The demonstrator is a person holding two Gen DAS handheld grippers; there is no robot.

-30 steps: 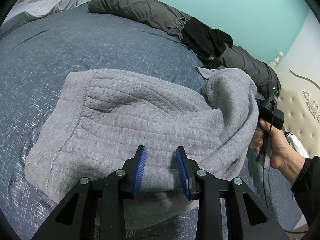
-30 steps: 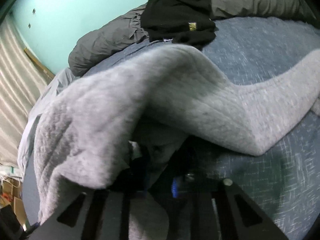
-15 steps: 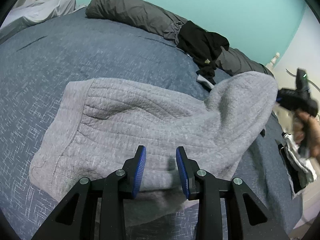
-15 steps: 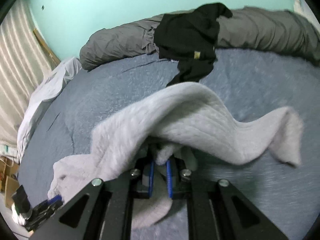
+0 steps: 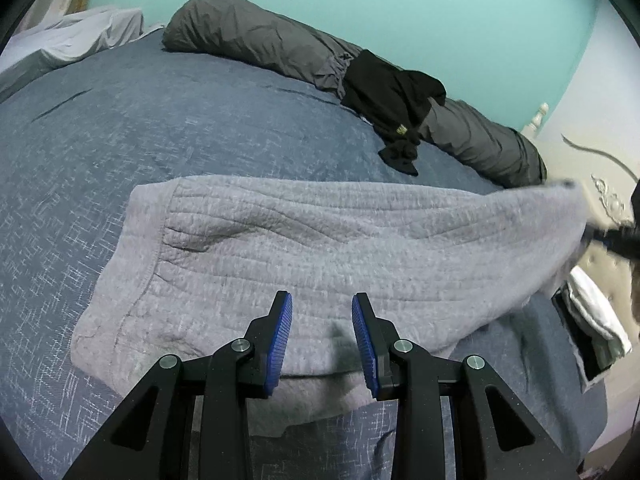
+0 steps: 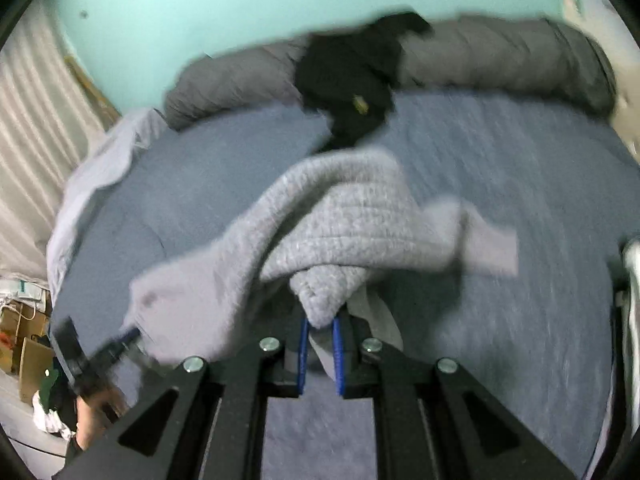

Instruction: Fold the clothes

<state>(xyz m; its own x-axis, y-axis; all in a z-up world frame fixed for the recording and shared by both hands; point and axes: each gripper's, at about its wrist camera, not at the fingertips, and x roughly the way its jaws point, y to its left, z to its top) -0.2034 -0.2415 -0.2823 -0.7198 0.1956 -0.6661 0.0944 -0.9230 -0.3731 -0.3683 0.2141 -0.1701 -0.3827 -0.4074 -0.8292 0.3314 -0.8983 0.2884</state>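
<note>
**Fold barely begun: grey garment being pulled out flat**

Status: one grey quilted garment point(image 5: 320, 248) lies across the blue bed point(image 5: 160, 128), mostly spread, left hem flat, right end lifted off the bed and stretched taut toward the right gripper point(image 6: 320, 334). No fold made yet, as far as visible; looks like the straighten-out stage. Judged left to do: lay it flat, fold sleeves/body, then deal w/ the black garment point(image 5: 394, 100), which sits unfolded, draped on the dark grey bedding roll point(image 5: 248, 40) at the far edge.

Jaws:
- right gripper: clenched on a bunched corner of the grey garment, cloth pinched between the blue pads; view blurred.
- left gripper point(image 5: 322, 332): jaws apart, nothing between them, poised over the garment's near edge; contact w/ cloth can't be told.

Count: 2 grippers; 1 grey garment; 1 black garment; 1 bedding roll; 1 pale sheet point(image 5: 80, 36) heaped at far left; white cloth pile point(image 5: 596, 312) off the bed's right side, item no. unclear.
</note>
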